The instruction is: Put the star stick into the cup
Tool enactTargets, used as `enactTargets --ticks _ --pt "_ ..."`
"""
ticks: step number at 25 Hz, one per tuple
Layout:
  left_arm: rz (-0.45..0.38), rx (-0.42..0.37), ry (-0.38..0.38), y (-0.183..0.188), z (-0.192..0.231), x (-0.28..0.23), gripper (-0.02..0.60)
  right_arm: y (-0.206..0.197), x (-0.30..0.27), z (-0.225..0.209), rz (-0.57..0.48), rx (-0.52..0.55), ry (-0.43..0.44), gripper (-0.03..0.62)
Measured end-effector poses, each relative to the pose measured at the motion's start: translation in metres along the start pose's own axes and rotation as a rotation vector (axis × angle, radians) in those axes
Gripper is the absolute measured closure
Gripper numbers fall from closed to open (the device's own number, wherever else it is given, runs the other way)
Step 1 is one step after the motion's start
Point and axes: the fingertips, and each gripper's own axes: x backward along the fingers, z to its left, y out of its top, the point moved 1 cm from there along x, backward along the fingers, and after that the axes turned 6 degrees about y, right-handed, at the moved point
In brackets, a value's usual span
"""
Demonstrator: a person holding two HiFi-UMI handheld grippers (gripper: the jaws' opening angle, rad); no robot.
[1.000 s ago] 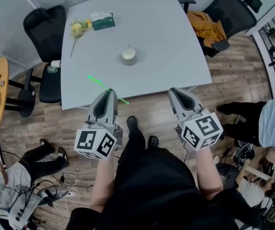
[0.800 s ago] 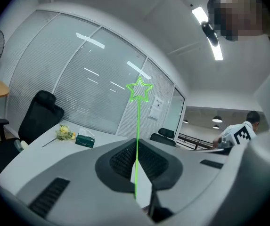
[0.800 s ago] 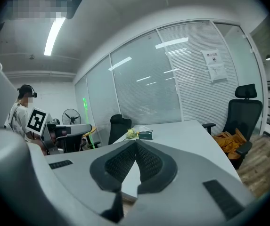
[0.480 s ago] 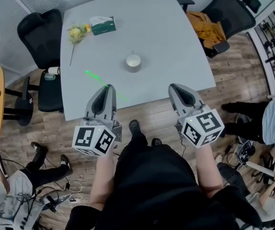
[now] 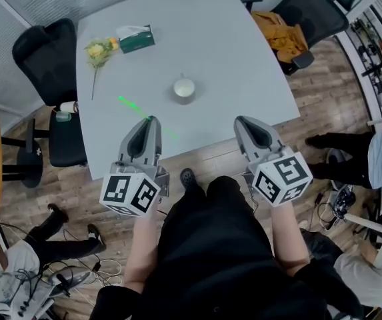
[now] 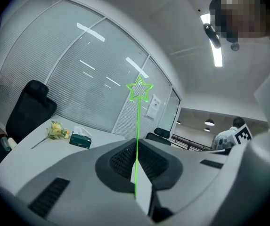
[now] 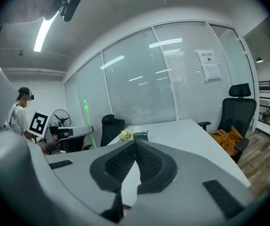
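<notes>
Cup point(image 5: 184, 89) nearer now, prob. empty

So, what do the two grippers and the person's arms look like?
The left gripper and the right gripper both have light grey plastic bodies that taper to the tip. Their jaws carry dark ribbed pads inside. Each has a white cube at the back with black square markers. The person wears black clothes; the forearms are uncovered.

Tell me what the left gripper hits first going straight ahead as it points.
Nothing close: the left gripper, clamping the star stick, aims over the table toward the blinds; probably free, depth unclear.
</notes>
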Motion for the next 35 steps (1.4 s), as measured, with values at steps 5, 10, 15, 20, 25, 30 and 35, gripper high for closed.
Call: enactTargets --ticks 5,10,15,20,25,30,35 --pt "0.03 0.007 -0.028 -0.006 -0.002 -0.008 0.574 -0.007 -0.003 -0.004 0.013 -0.03 -0.022 0.585" --pt "0.046 0.013 -0.014 -0.008 0.004 -0.012 0.574 -0.01 -0.01 -0.006 0.026 -0.048 -0.013 0.585" --pt "0.042 0.035 0.023 -0.003 0.016 -0.022 0.574 -0.004 -0.028 -0.015 0.042 -0.05 0.014 0.585" --pt "0.041 0.049 0.057 0.001 0.023 -0.038 0.574 0.005 -0.05 -0.028 0.062 -0.048 0.058 0.585" --pt "0.032 0.051 0.095 0.009 0.024 -0.063 0.574 0.015 -0.07 -0.047 0.075 -0.042 0.105 0.585" --pt "0.008 0.035 0.134 0.019 0.02 -0.088 0.574 0.032 -0.089 -0.075 0.07 -0.039 0.157 0.585" --pt "-0.006 0.025 0.197 0.026 0.016 -0.112 0.574 0.048 -0.111 -0.1 0.074 -0.032 0.23 0.585"
